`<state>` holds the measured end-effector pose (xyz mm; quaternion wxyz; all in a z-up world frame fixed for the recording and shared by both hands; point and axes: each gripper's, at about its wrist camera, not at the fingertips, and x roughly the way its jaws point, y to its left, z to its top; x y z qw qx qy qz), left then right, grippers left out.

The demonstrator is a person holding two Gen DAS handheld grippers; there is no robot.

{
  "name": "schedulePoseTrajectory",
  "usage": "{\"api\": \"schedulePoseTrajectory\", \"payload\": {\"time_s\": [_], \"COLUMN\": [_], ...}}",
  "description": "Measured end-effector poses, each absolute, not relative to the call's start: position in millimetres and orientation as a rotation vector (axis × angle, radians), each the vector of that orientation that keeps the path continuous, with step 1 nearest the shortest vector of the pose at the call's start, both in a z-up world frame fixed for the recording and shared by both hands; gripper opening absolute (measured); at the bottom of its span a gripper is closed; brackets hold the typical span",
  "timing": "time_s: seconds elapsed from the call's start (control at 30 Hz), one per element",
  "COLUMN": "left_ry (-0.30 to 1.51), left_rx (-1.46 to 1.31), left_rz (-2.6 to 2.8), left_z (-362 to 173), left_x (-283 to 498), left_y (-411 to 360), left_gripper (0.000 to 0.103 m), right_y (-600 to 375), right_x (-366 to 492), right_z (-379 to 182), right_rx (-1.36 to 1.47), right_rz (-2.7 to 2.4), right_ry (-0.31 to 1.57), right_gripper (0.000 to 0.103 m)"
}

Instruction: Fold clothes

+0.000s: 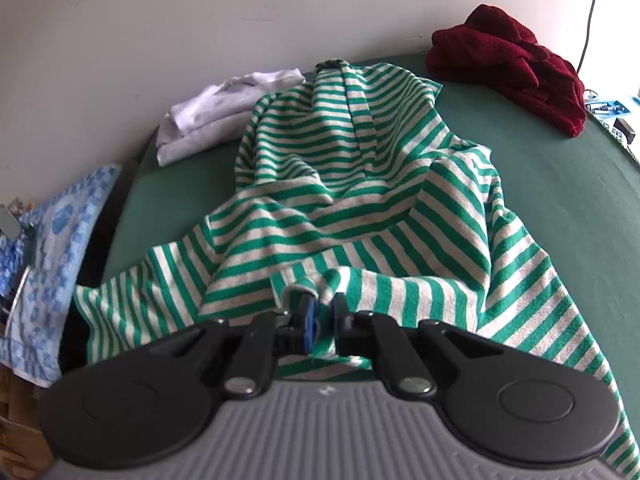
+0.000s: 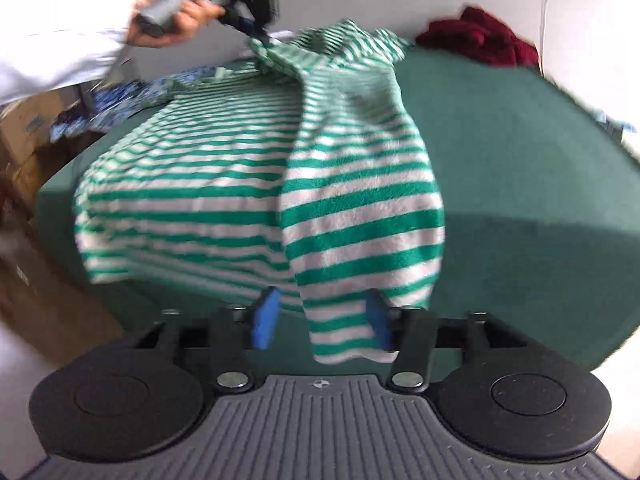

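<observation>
A green-and-white striped garment (image 1: 352, 184) lies rumpled on the green table (image 1: 568, 208). In the left wrist view my left gripper (image 1: 322, 314) is shut on a bunched edge of it at the near side. The right wrist view, blurred, shows the same garment (image 2: 224, 168) spread over the table's edge. One narrow part hangs down between the blue pads (image 2: 265, 320) of my right gripper (image 2: 322, 320), which stands open around it. At the far corner a hand (image 2: 176, 4) holds the left gripper (image 2: 258, 36), which pinches and lifts the cloth there.
A dark red garment (image 1: 512, 64) is heaped at the table's far right, and folded white cloth (image 1: 224, 116) lies far left against the wall. A blue patterned cloth (image 1: 56, 248) hangs off to the left. Cardboard boxes (image 2: 28, 160) stand beside the table. A white sleeve (image 2: 60, 48) reaches in.
</observation>
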<state>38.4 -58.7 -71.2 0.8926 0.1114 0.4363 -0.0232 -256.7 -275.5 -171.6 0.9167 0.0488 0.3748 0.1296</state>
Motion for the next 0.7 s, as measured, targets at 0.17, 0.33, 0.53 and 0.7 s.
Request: {"api": "schedulePoseTrajectory", "payload": {"time_s": [0.17,0.33,0.53,0.7], "left_ry": [0.904,0.931,0.927,0.925], "left_rx": [0.229,0.176,0.195,0.157], "left_rz": [-0.052,-0.062,-0.091,-0.142], "left_z": [-75,-90,-109,-120], "left_x": [40,36,20,9], "left_y": [-52,-41,-33,-27], "left_gripper": [0.012,0.012,0.014,0.014], "right_y": [-280,-303,-307,-314], "right_x": [-262,-246,-184,-74], "right_z": [-140,-104,-96,-42], "right_rx": [0.206,0.160,0.077,0.106], "right_rz": [0.528,0.393,0.378,0.351], "right_ry": [0.799,0.688,0.816,0.768], "right_gripper": [0.008,0.055,0.020,0.022]}}
